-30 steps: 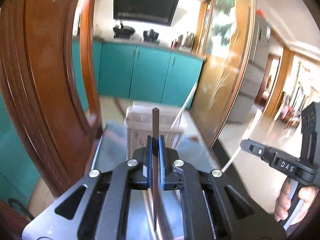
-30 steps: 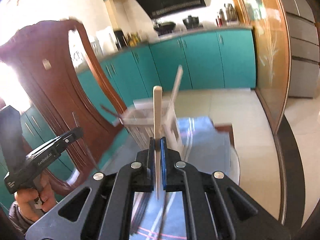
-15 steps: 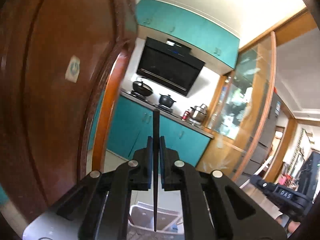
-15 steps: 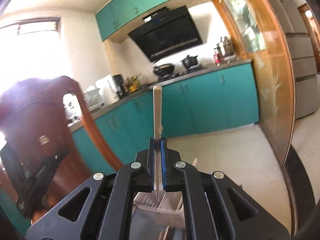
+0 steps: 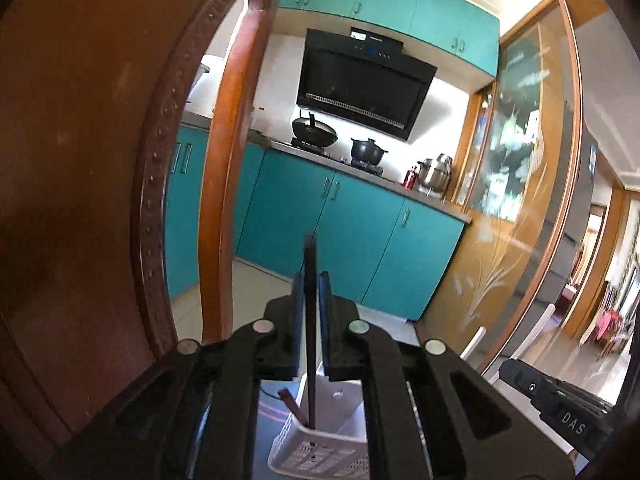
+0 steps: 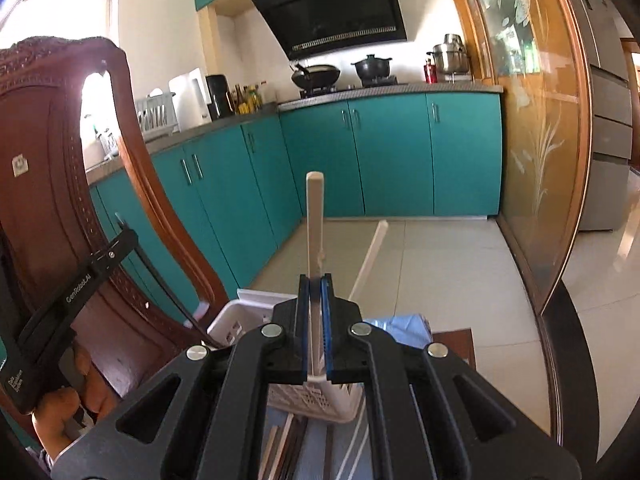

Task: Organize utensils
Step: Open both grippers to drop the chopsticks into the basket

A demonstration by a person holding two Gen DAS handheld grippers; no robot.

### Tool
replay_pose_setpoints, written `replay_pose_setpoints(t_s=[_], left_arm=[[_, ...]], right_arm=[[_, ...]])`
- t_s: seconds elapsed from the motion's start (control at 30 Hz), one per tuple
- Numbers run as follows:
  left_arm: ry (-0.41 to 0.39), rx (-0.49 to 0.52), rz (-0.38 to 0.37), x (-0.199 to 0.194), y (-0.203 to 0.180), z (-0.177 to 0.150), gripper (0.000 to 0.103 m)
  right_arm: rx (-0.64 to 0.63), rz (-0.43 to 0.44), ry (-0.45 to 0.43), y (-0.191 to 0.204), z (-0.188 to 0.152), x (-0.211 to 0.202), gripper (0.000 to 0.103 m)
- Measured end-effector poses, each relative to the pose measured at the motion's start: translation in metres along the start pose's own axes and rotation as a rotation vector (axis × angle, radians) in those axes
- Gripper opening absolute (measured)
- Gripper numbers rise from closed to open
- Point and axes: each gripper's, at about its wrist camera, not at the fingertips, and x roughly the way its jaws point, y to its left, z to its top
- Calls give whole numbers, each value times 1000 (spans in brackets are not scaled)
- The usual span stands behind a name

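Observation:
My left gripper [image 5: 310, 282] is shut on a dark chopstick [image 5: 310, 264] held upright. Its lower end dips into the open top of the white slotted basket [image 5: 320, 454], beside a brown chopstick [image 5: 289, 400] standing there. My right gripper [image 6: 315, 280] is shut on a cream chopstick [image 6: 314, 216], also upright, with its lower end over the same basket [image 6: 236, 316]. A white chopstick [image 6: 370, 258] leans out of the basket. In the right wrist view the left gripper [image 6: 116, 248] is at the left; the right gripper [image 5: 560, 404] shows low right in the left wrist view.
A carved wooden chair back [image 5: 80, 200] stands close on the left. Several loose chopsticks [image 6: 288, 452] lie on the table in front of the basket, near a blue cloth [image 6: 400, 328]. Teal cabinets [image 6: 360, 152] and a glass sliding door [image 6: 536, 140] are beyond. A hand [image 6: 52, 420] holds the left gripper.
Both grippers have moved in from in front of the basket to just over it, each still holding its chopstick. The views swung up, then partly down; the dark chopstick's tip now enters the basket.

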Motion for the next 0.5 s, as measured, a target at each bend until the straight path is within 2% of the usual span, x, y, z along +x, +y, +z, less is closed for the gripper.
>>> replay_pose_setpoints(t_s=[0.03, 0.1, 0.23, 0.37, 0.43, 0.5], left_arm=[[3, 5, -2, 1, -1, -2, 8], [2, 20, 2, -4, -3, -6, 15], [-6, 38, -10, -19, -4, -14, 24], [8, 54, -24, -36, -4, -25, 29], [39, 73, -30, -39, -6, -32, 30], [62, 96, -23, -45, -3, -43, 31]], right_arm=[[-6, -1, 2, -1, -3, -1, 6], [-18, -4, 0, -1, -6, -4, 12], [-49, -4, -35, 0, -12, -24, 15], [-119, 77, -116, 3, -31, -57, 16], [-160, 124, -90, 4, -50, -61, 16], [-176, 138, -11, 4, -67, -52, 16]])
